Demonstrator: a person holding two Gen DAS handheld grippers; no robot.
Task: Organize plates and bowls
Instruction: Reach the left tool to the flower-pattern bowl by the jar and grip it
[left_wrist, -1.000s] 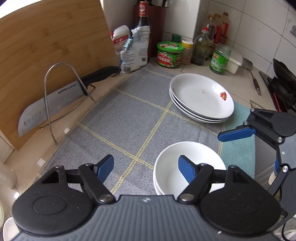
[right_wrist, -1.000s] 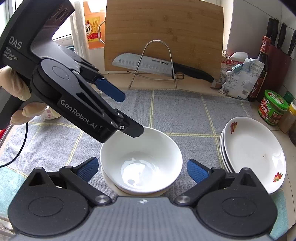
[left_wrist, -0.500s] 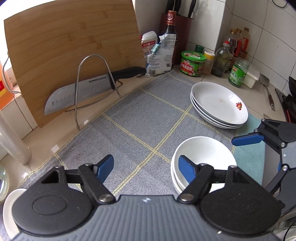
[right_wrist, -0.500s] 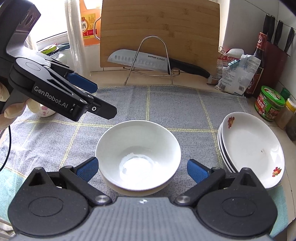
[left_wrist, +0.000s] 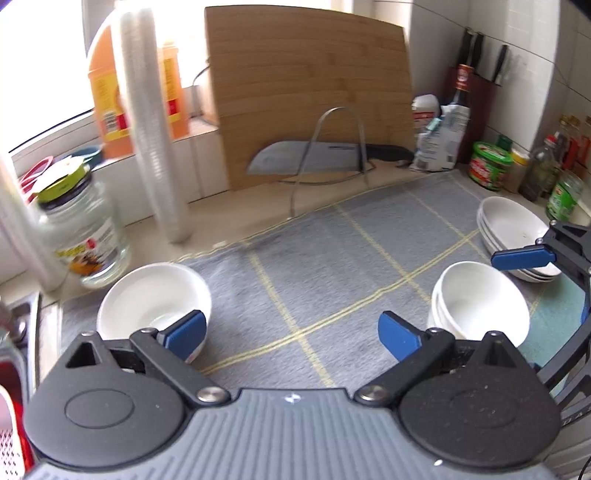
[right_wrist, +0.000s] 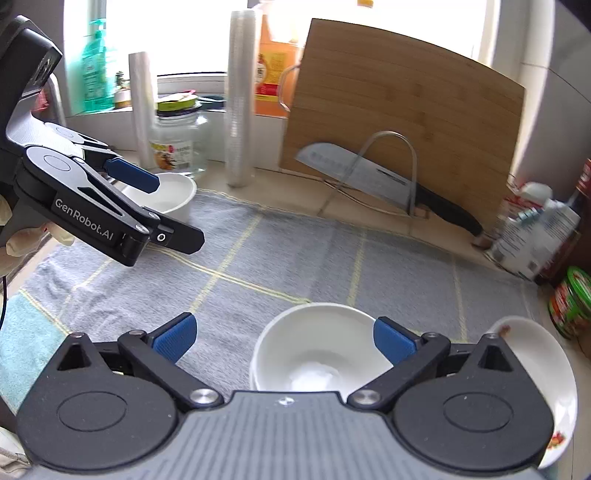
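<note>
A single white bowl (left_wrist: 147, 302) sits at the left end of the grey checked mat (left_wrist: 332, 266). My left gripper (left_wrist: 291, 336) hovers just right of it. Its jaws are opening wide and nothing is between them; the left pad overlaps the bowl's near rim. A stack of white bowls (left_wrist: 480, 302) stands at the right, with stacked white plates (left_wrist: 509, 225) behind it. In the right wrist view, my right gripper (right_wrist: 284, 339) is open above the bowl stack (right_wrist: 317, 347), and the stack lies toward its right finger. The left gripper (right_wrist: 166, 206) and single bowl (right_wrist: 173, 195) show at upper left, the plates (right_wrist: 539, 369) at right.
A bamboo cutting board (left_wrist: 310, 85) leans at the back, with a knife (left_wrist: 306, 158) in a wire rack in front of it. A glass jar (left_wrist: 85, 229) and a tall sleeve of plastic cups (left_wrist: 155, 122) stand behind the single bowl. Condiment jars (left_wrist: 491, 164) line the back right. A sink edge (left_wrist: 22, 317) lies at far left.
My left gripper swung left, away from the bowl stack to beside the single bowl, and its jaws spread wider. The right gripper's view shifted left and rolled; the stack now sits toward its right finger.
</note>
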